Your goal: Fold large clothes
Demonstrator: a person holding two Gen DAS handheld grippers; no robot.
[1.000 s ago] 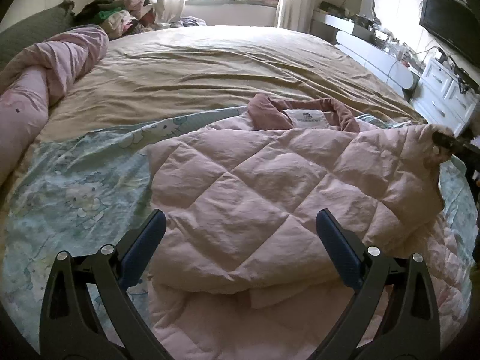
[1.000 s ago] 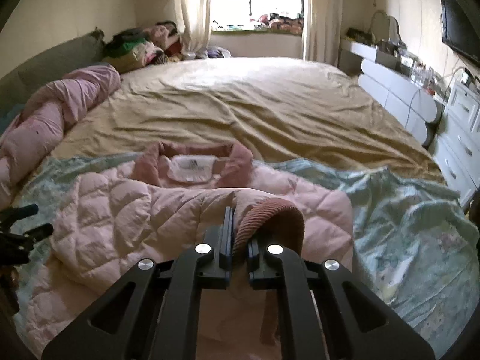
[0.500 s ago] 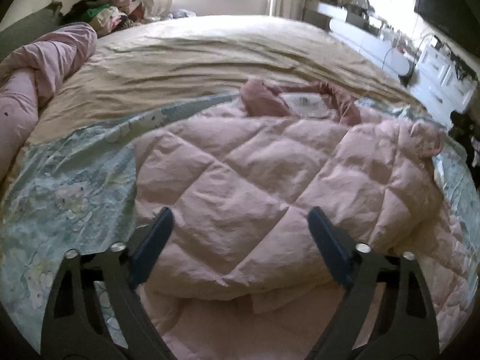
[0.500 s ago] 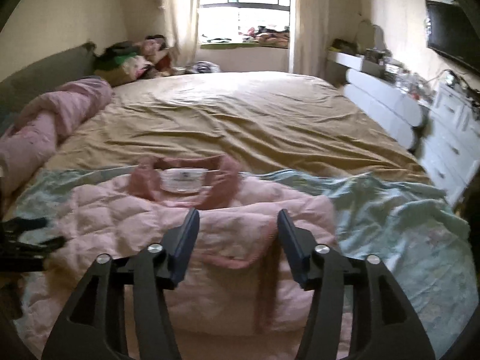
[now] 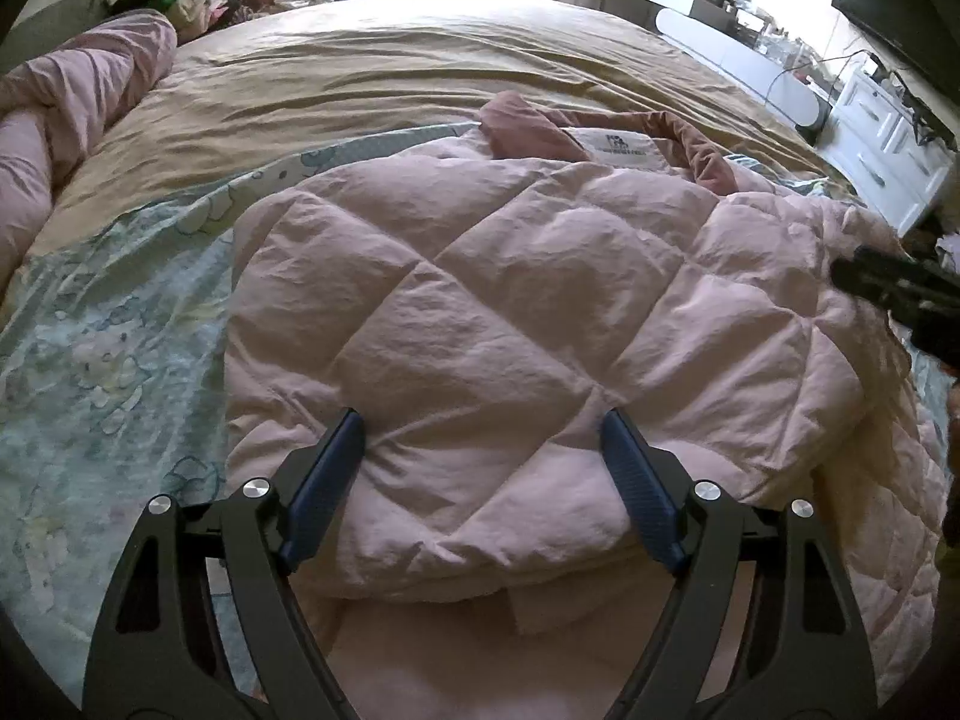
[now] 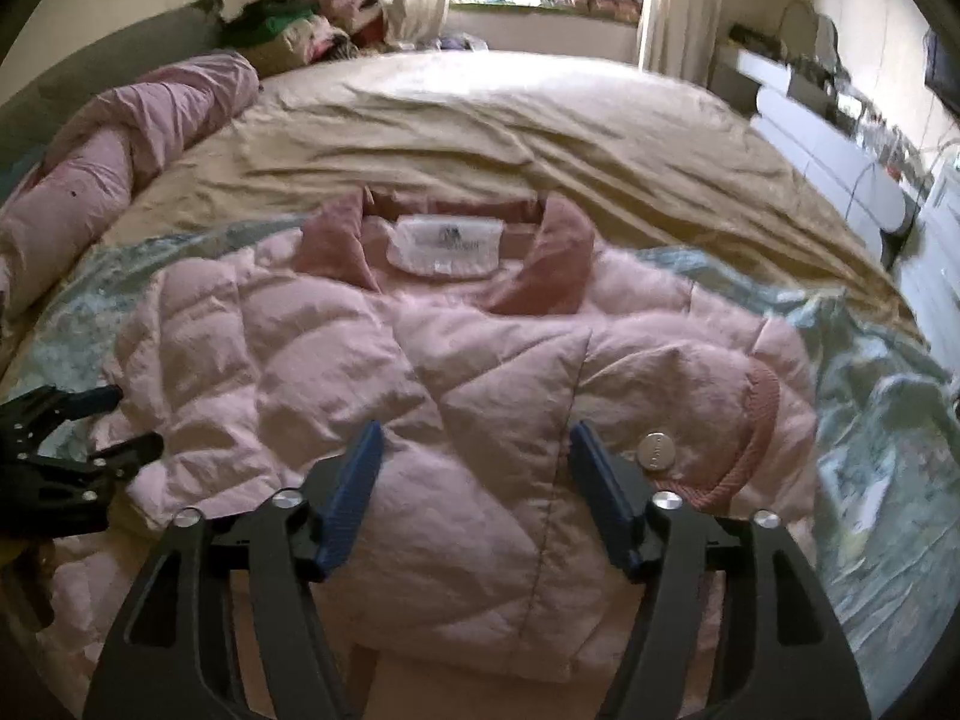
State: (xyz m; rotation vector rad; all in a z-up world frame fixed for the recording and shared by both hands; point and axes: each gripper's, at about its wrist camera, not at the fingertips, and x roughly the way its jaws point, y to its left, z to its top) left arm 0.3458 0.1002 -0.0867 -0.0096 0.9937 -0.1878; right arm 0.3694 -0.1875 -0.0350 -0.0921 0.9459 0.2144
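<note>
Far left on the bed [image 6: 480, 114], a rolled pink quilt [image 6: 138, 138] lies along the edge w/ a pile of clothes [image 6: 300, 30] behind it at the far corner. Near left, a pale blue cartoon-print sheet [image 5: 108, 324] covers the near part of the tan bedspread. Left gripper [image 5: 480, 450] hangs over the near left part of the pink quilted puffer jacket [image 5: 540, 312], jaws spread wide, pads clear of the fabric, nothing pinched betw. them; in the right wrist view it shows at the left edge [image 6: 108, 420], just beside the jacket's left side. Jacket lies in the middle of the near bed on the blue sheet, both sides folded in over the body, darker pink collar [image 6: 552, 258] & white label [image 6: 447, 243] at the far end. Right gripper [image 6: 474, 456] is over the near mid-right of the jacket, jaws opening, only flat fabric w/ a seam below them, not grasped; ribbed cuff [image 6: 756, 426] & a snap button [image 6: 655, 451] sit just right of its right finger. Far right: white dresser [image 5: 888, 144] & a wall TV [image 5: 900, 6] beside the bed.
</note>
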